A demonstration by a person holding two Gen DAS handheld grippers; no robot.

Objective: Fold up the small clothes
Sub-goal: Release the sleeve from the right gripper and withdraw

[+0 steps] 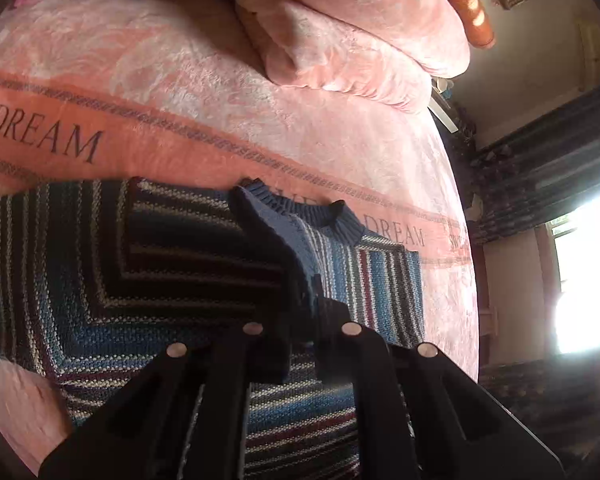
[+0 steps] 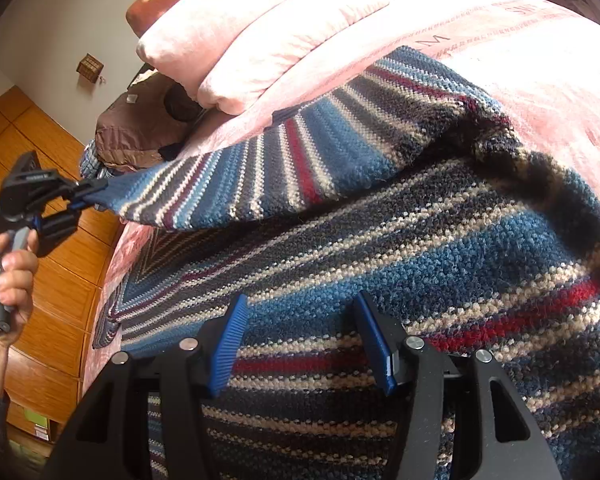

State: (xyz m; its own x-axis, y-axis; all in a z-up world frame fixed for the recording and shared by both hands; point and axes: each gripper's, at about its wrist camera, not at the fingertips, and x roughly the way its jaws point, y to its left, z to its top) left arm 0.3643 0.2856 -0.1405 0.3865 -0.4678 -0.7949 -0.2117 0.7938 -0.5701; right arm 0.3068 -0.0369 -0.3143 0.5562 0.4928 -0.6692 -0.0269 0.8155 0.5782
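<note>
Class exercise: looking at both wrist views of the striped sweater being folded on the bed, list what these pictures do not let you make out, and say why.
1. Left wrist view: the left gripper fingertips, wrapped in the striped sweater cuff.
2. Right wrist view: the sweater's lower part, cut off by the frame and covered by the right gripper.
3. Left wrist view: outside the window, washed out by glare.
4. Blanket lettering, partly hidden by the sweater.

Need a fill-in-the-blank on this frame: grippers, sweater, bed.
1. The left gripper is shut on the striped knit sweater's plain ____ cuff.
2. The right gripper hovers over the sweater with its jaws ____.
3. The sweater lies on a ____ blanket printed "DREAM".

Missing: blue; open; pink
</note>
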